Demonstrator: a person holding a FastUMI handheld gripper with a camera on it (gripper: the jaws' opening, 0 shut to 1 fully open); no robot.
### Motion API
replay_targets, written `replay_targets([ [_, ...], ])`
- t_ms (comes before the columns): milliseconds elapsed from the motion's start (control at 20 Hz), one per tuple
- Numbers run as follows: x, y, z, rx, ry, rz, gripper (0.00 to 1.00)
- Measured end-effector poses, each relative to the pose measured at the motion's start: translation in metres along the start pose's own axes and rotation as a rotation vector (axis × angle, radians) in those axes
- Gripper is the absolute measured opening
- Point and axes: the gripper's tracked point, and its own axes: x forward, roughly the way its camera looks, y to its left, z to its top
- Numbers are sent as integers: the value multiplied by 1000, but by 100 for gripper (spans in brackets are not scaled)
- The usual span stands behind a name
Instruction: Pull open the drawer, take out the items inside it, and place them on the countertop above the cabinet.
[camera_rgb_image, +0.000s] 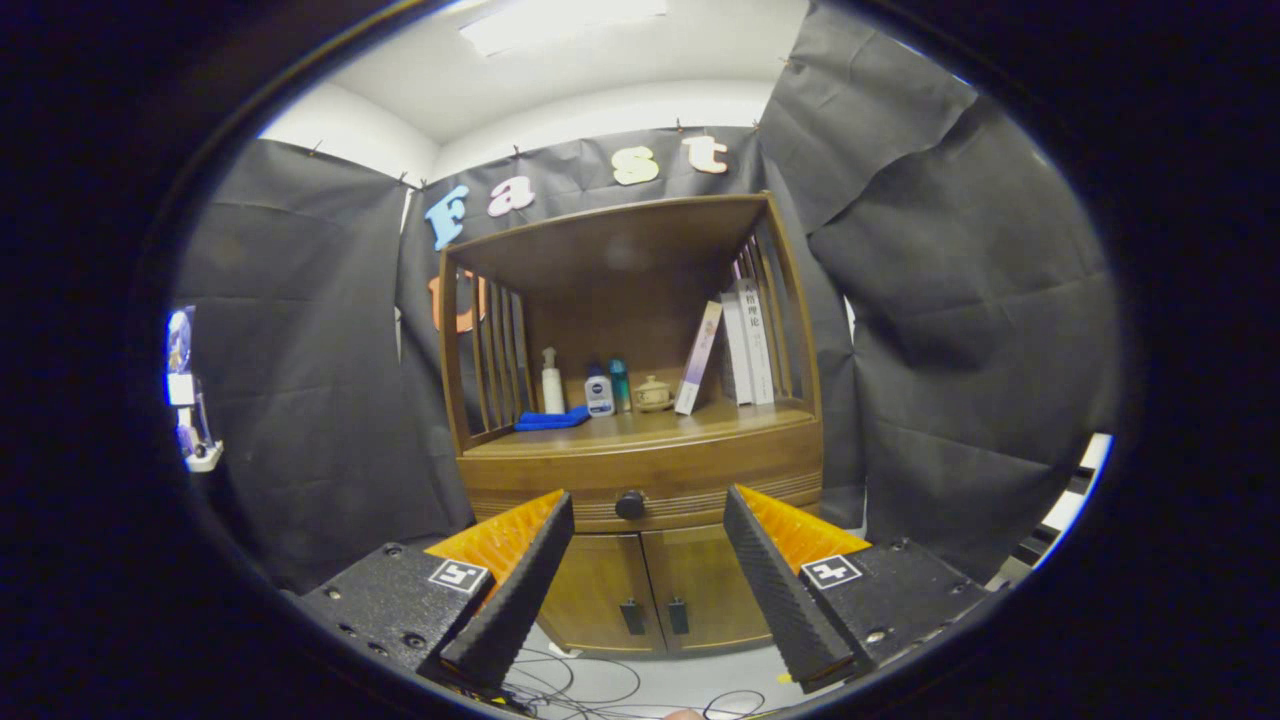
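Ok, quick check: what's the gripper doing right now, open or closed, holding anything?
Gripper: open, jaws spread wide, holding nothing; the closed drawer's knob sits beyond them, in line with the gap.

the tongs (640, 590) stand wide apart with nothing between them, and the cabinet (640, 470) is beyond them, with the drawer knob (630, 504) seen in the gap and two doors (650, 600) below the drawer (690, 480). on the worktop (700, 420) above the drawer, from left to right, are a folded cloth (552, 420), a spray bottle (552, 382) behind it, two small bottles (606, 388), a lidded jar (652, 393), a leaning book (697, 358) and upright books (750, 342). cables (590, 690) lie on the floor before the cabinet.
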Motion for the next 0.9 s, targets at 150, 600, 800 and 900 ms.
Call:
replay_targets([
  [150, 2, 1, -1, -3, 4, 3, 99],
  [600, 42, 4, -18, -34, 45, 8, 99],
  [800, 79, 7, -25, -40, 49, 9, 99],
  [900, 102, 11, -28, -38, 52, 19, 99],
])
